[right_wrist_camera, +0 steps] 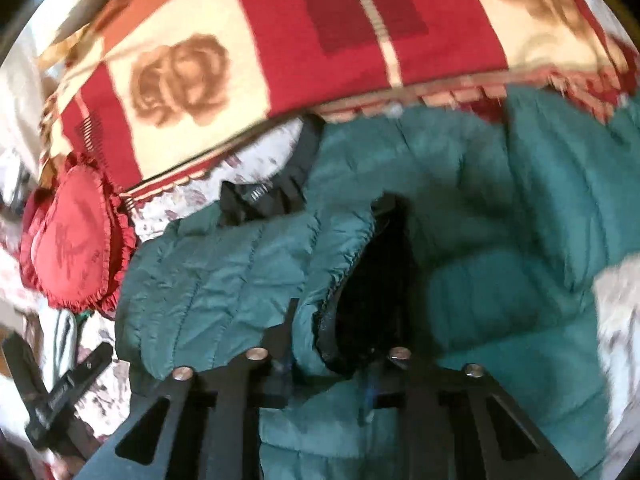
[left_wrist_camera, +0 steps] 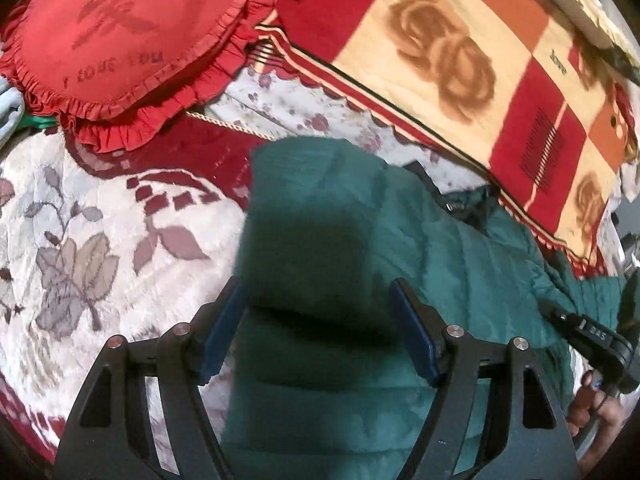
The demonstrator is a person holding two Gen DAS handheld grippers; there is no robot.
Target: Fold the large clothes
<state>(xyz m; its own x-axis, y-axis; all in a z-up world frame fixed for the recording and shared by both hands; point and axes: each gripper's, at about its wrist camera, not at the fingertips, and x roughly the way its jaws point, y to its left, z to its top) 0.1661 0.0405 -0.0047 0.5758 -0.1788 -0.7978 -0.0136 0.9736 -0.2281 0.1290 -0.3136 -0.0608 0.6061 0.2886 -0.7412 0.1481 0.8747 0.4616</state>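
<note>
Green quilted jacket (left_wrist_camera: pixel 400 208) lies spread on the flowered bedspread (left_wrist_camera: pixel 80 216). It looks puffy, light and slippery. The left gripper (left_wrist_camera: pixel 320 308) hangs wide open above it; the right gripper (right_wrist_camera: pixel 332 344) pinches the cuff, a firm edge.

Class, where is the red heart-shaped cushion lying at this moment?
In the left wrist view the red cushion lies at the upper left, on the flowered bedspread, beside the checked blanket and beyond the green jacket.
</note>
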